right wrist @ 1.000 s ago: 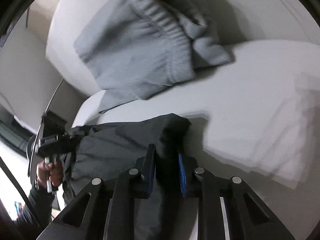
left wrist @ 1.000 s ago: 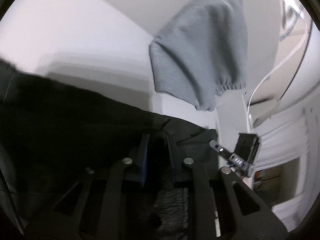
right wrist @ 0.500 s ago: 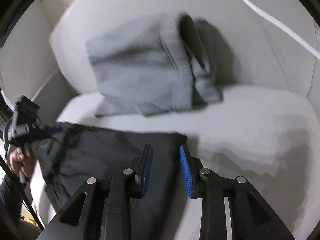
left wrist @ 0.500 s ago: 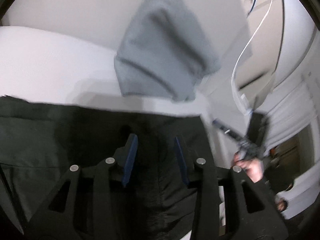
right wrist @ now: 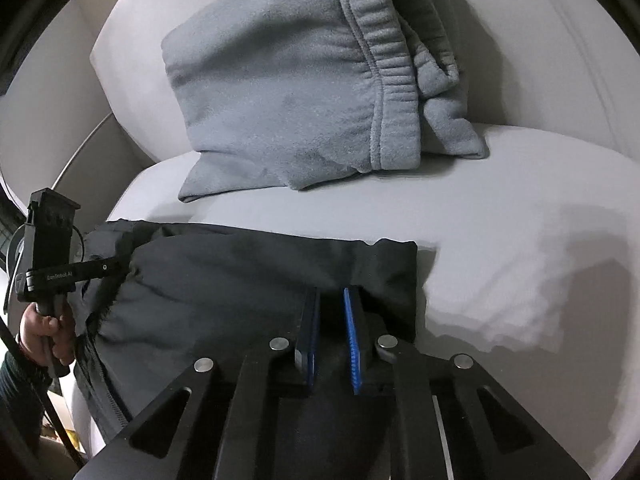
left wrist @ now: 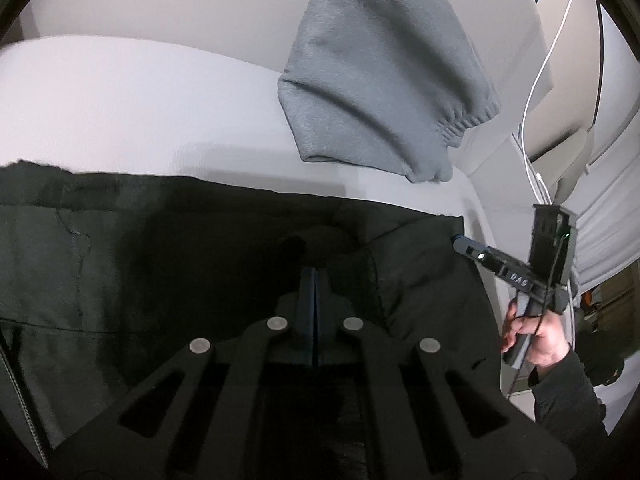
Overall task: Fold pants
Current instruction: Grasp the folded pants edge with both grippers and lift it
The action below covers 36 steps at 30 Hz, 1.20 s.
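Note:
Black pants (left wrist: 160, 260) (right wrist: 220, 280) lie spread on a white seat cushion (left wrist: 120, 100) (right wrist: 520, 260). My left gripper (left wrist: 315, 270) is shut, its blue pads pressed together on a raised fold of the black cloth. The right wrist view shows it from the side (right wrist: 116, 266), at the bunched left end of the pants. My right gripper (right wrist: 331, 292) pinches the cloth just behind the pants' far right corner. Its jaws are closing, with a narrow gap filled by dark fabric. In the left wrist view its tip (left wrist: 460, 240) touches that corner.
Folded grey sweatpants (left wrist: 380, 80) (right wrist: 280, 80) lean against the backrest behind the black pants. White and dark cables (left wrist: 536, 80) hang at the right. A person's hands (left wrist: 536, 340) (right wrist: 40, 332) grip the handles. The cushion's front edge drops off near them.
Half a second ago both grippers stood open over the black pants. Both have since closed on the cloth, and the far edge of the pants now lies flatter.

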Each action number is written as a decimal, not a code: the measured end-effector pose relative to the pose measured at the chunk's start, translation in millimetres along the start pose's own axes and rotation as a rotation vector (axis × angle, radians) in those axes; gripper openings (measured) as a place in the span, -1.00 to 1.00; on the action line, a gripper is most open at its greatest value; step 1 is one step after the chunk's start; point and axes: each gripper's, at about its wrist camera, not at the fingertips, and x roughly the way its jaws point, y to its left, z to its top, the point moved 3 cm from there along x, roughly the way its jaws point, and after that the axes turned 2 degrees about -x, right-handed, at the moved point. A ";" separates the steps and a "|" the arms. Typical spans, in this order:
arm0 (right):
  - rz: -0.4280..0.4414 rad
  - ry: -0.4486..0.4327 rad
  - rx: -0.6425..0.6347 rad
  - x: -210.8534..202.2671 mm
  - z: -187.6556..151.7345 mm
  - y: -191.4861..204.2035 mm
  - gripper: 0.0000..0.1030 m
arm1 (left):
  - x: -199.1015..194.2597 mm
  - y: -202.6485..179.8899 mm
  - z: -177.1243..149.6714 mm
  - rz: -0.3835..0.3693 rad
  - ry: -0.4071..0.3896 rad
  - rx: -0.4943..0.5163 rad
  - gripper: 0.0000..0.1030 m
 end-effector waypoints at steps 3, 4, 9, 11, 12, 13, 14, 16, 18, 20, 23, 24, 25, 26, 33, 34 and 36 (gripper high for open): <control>-0.015 -0.048 -0.020 -25.0 -3.1 14.8 -0.77 | -6.9 -12.3 -5.9 -0.009 -0.012 0.021 -1.00; 0.006 -0.063 -0.023 -34.6 -8.6 21.8 -0.77 | -10.7 -17.0 -10.3 -0.008 -0.008 0.051 -1.00; -0.008 -0.055 -0.029 -46.6 -53.8 34.1 -0.77 | -12.1 -23.0 -35.1 0.053 0.045 0.119 -1.00; -0.009 -0.038 -0.007 -35.7 -69.6 27.0 -0.77 | -9.3 -18.2 -43.9 0.058 0.029 0.120 -1.00; 0.000 -0.032 0.007 -32.0 -71.4 24.7 -0.76 | -9.1 -17.2 -44.5 0.055 0.027 0.107 -1.00; 0.014 -0.053 0.013 -30.9 -72.4 22.4 -0.76 | -9.1 -17.1 -44.2 0.058 0.029 0.097 -1.00; 0.020 -0.061 0.014 -30.8 -72.1 21.0 -0.77 | -10.2 -18.1 -44.0 0.064 0.030 0.096 -1.00; 0.014 -0.061 0.019 -34.9 -72.2 21.9 -0.77 | -13.5 -22.1 -46.5 0.081 0.030 0.089 -1.00; -0.007 -0.054 0.016 -45.7 -76.1 27.2 -0.75 | -28.3 -22.8 -54.2 0.085 0.018 0.072 -1.00; -0.015 -0.062 -0.012 -60.6 -85.1 36.2 -0.70 | -46.8 -27.2 -68.5 0.089 0.005 0.069 -1.00; -0.024 -0.049 -0.030 -79.6 -106.8 47.0 -0.69 | -67.4 -33.0 -99.3 0.089 0.022 0.082 -1.00; -0.010 -0.042 -0.023 -84.8 -116.8 50.8 -0.66 | -70.1 -34.7 -109.2 0.095 0.029 0.087 -1.00; -0.005 -0.029 -0.014 -88.1 -127.0 53.9 -0.65 | -71.7 -36.2 -120.2 0.103 0.046 0.098 -1.00; -0.004 -0.019 -0.008 -89.1 -134.1 55.7 -0.64 | -69.7 -36.4 -132.7 0.123 0.074 0.112 -1.00; -0.045 0.012 -0.005 -78.7 -154.5 63.7 -0.64 | -92.4 -22.8 -134.8 0.120 -0.003 -0.031 -1.00; -0.051 0.007 0.015 -83.3 -154.2 65.0 -0.64 | -109.6 -15.8 -132.1 0.096 -0.060 -0.085 -1.00; -0.013 -0.045 0.036 -100.1 -155.1 73.1 -0.63 | -145.3 4.5 -130.7 0.099 -0.169 -0.182 -0.78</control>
